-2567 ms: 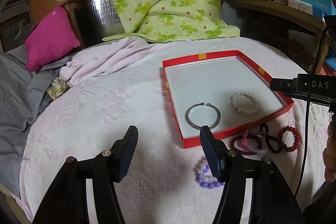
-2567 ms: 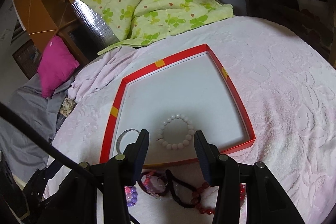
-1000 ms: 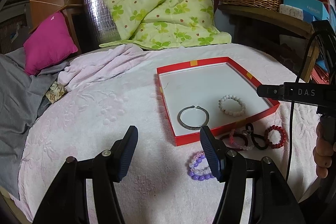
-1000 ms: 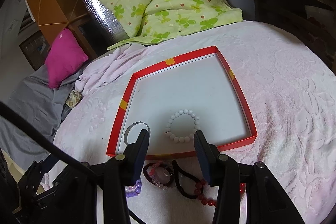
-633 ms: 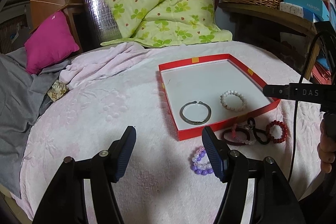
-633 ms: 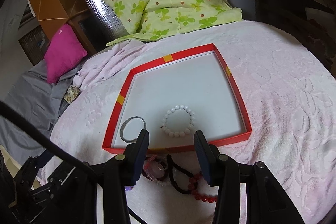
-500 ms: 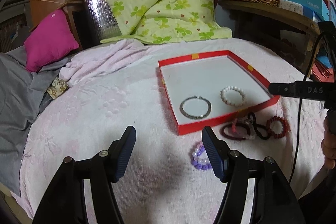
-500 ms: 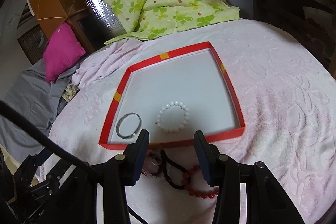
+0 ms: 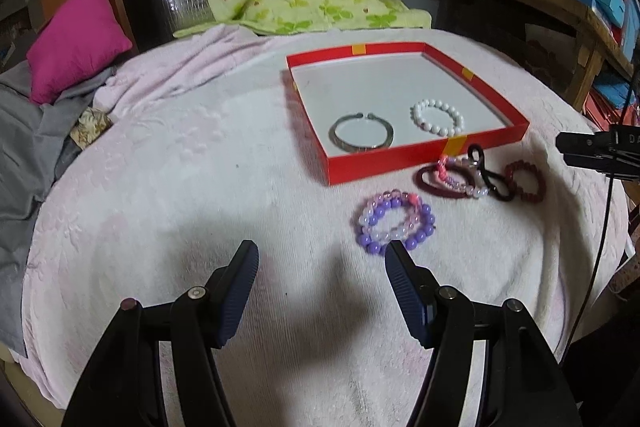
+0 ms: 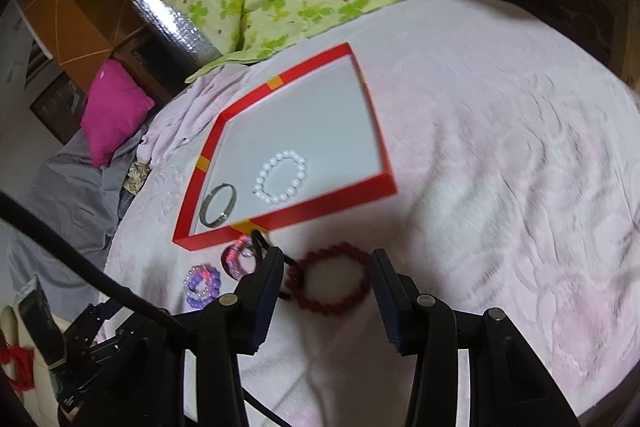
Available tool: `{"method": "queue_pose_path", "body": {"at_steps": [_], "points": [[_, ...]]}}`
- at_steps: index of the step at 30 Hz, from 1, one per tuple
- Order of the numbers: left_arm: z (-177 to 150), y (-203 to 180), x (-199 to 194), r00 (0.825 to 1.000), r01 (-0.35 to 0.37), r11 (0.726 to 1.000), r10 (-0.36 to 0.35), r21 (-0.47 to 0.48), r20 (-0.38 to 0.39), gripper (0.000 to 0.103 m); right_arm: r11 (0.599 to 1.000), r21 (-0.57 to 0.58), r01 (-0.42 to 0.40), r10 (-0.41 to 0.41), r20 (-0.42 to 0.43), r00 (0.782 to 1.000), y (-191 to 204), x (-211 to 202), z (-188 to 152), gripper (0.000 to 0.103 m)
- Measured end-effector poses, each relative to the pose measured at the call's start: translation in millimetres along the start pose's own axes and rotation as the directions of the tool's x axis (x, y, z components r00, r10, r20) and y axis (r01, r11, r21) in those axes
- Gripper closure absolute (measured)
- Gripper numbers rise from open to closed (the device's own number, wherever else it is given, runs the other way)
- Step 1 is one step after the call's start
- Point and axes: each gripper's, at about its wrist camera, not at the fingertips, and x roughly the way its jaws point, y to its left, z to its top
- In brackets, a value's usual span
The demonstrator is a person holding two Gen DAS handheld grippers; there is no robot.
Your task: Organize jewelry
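L tongs (image 9: 320, 269): spread, nothing between the jaws. They've dropped closer to the bed (image 9: 168, 187) since a sec ago, and the purple bead bracelet (image 9: 394, 223) now sits just ahead of the right jaw tip, slightly off-centre to the right, not framed yet.

Red tray (image 9: 404, 161) is mid-scene, further away. Silver bangle (image 9: 361, 137) and white bead bracelet (image 9: 438, 117) are already inside, near the front wall, in the same spots as before, so 2 pcs are done.

Right of the purple one, just outside the tray's near wall: dark red band (image 9: 440, 183) with a pink/lilac bead string (image 9: 460, 179) lying over it, black hair tie (image 9: 490, 175), then dark red bead bracelet (image 9: 526, 181).

R tongs (image 10: 327, 281): spread, not gripping. They've slid across and lower vs a sec ago, when they faced the white bracelet in the tray. Now the dark red bead bracelet sits between the jaw tips on the bed, pads not on it as far as I can tell. Frame is blurry, so I can't judge the gap.

My read: both sides are lining up the next picks, R closer to a grab than L. 5 pcs are still outside the tray.
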Motion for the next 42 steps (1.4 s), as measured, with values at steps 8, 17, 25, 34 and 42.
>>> {"method": "queue_pose_path", "body": {"at_steps": [8, 17, 25, 34, 42], "points": [[0, 5, 10, 0.998, 0.050, 0.998, -0.051, -0.028, -0.023, 0.036, 0.999, 0.019, 0.031, -0.030, -0.037, 0.999, -12, 8, -5, 0.054], [2, 5, 27, 0.990, 0.126, 0.991, -0.129, -0.049, -0.065, 0.036, 0.998, -0.005, 0.069, -0.069, -0.073, 0.995, -8, 27, -8, 0.054], [9, -1, 40, 0.974, 0.204, 0.976, -0.210, -0.074, -0.086, 0.036, 0.996, -0.006, 0.084, -0.084, -0.076, 0.994, -11, 35, -8, 0.060], [14, -12, 52, 0.973, 0.206, 0.977, -0.211, -0.058, -0.091, 0.036, 0.983, -0.104, 0.151, -0.157, -0.051, 0.986, -3, 40, -14, 0.081], [20, -16, 64, 0.968, 0.226, 0.972, -0.231, -0.060, -0.095, 0.036, 0.919, -0.272, 0.286, -0.286, 0.039, 0.957, 21, 44, -23, 0.088]]}}
